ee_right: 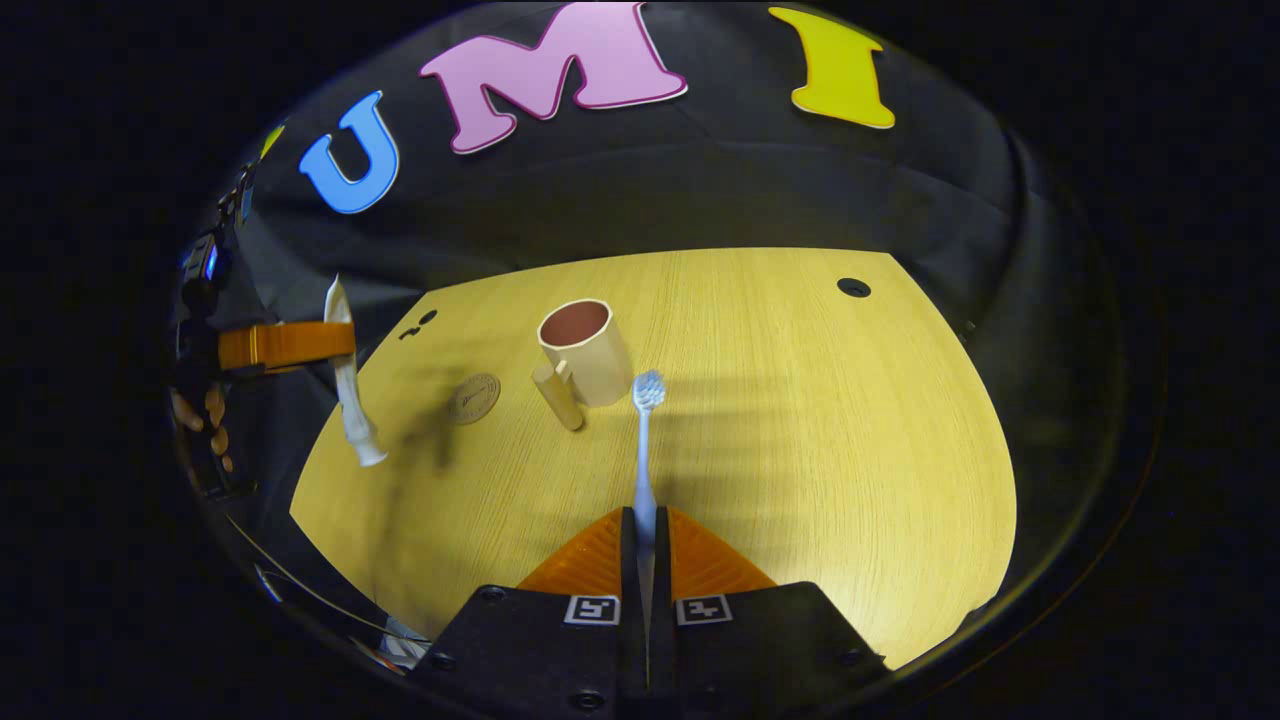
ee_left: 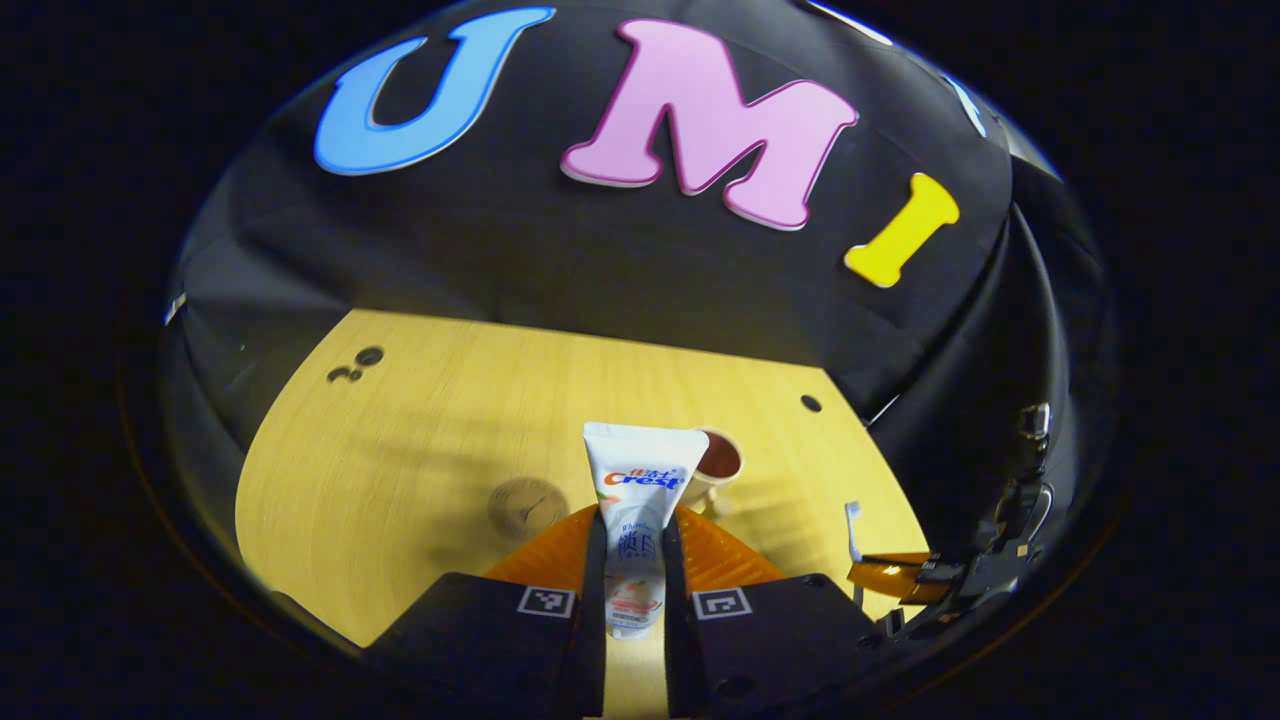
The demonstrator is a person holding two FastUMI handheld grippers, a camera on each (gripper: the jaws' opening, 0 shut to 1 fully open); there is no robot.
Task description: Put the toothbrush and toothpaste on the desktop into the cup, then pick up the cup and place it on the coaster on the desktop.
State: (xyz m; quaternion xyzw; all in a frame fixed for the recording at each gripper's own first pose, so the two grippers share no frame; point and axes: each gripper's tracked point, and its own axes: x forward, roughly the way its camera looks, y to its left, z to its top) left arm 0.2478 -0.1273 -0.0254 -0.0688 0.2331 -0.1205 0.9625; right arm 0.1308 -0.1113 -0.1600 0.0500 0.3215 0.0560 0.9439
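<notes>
My left gripper (ee_left: 635,530) is shut on a white toothpaste tube (ee_left: 640,465) and holds it above the wooden desktop (ee_left: 400,450), flat end forward. Just behind the tube stands the beige cup (ee_left: 720,460), and the round coaster (ee_left: 527,505) lies to its left. My right gripper (ee_right: 645,515) is shut on the handle of a pale blue toothbrush (ee_right: 645,440), whose bristle head points at the cup (ee_right: 585,350). In the right gripper view the cup's handle faces me, and the coaster (ee_right: 473,398) lies to its left. The left gripper (ee_right: 285,343) hangs far left with the tube (ee_right: 350,395).
The desktop (ee_right: 820,420) has a cable hole (ee_right: 853,288) at the far right and small holes (ee_right: 420,322) at the far left. A hand (ee_right: 200,410) holds the left gripper. The right gripper (ee_left: 895,570) with the toothbrush (ee_left: 853,530) shows at the right edge of the left gripper view.
</notes>
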